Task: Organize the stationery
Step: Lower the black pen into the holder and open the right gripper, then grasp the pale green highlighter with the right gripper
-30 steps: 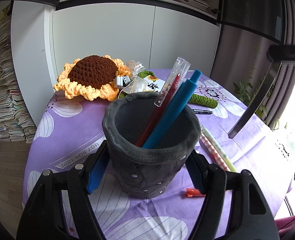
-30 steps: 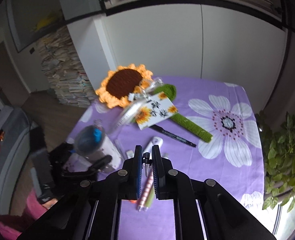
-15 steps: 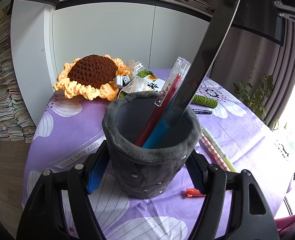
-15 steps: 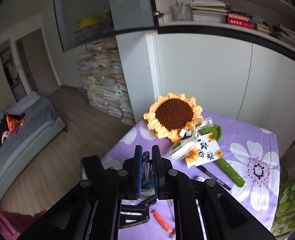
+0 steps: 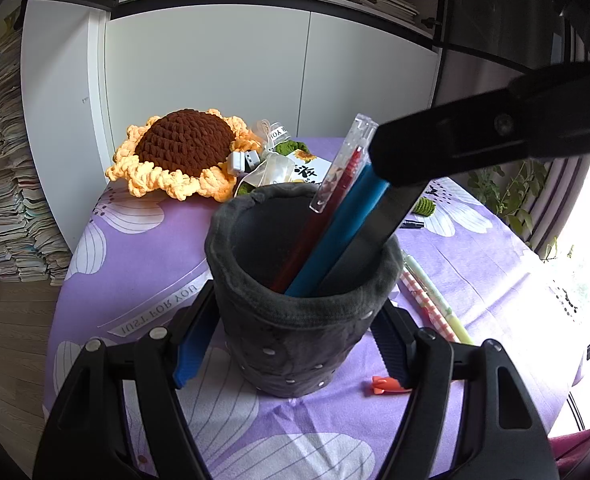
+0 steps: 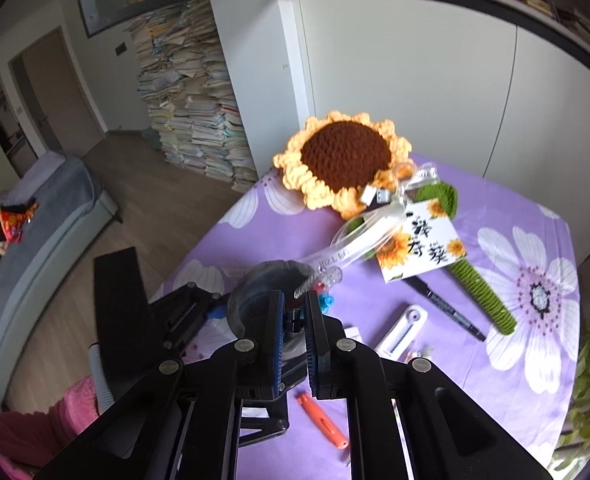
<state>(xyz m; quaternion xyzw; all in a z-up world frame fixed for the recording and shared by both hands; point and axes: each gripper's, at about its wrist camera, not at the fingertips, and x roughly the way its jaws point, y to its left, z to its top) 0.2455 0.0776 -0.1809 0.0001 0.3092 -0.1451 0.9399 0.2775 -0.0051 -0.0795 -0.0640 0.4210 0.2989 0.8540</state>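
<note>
A grey felt pen holder [image 5: 287, 360] stands on the purple flowered tablecloth [image 5: 143, 264], and my left gripper [image 5: 295, 328] is shut on its sides. A red pen in a clear sleeve [image 5: 335, 184] and a blue pen [image 5: 347, 220] lean inside it. My right gripper [image 6: 295, 316] is directly above the holder [image 6: 255, 280], shut on a black pen [image 5: 375, 240]. The pen's lower end reaches down inside the holder's rim, beside the blue pen. One of the right gripper's fingers [image 5: 475, 144] crosses the upper right of the left wrist view.
Behind the holder lie a crochet sunflower [image 6: 343, 160] and its tag card [image 6: 423, 244]. To its right lie a black marker [image 6: 447, 308], a white case [image 6: 403, 328], two patterned pens [image 5: 431, 300] and an orange piece [image 6: 323, 420]. The table's edge drops off at the left.
My right gripper has swung in from the right with the black pen and come over the holder, and the pen now dips into it. The left gripper and the holder have not moved.
</note>
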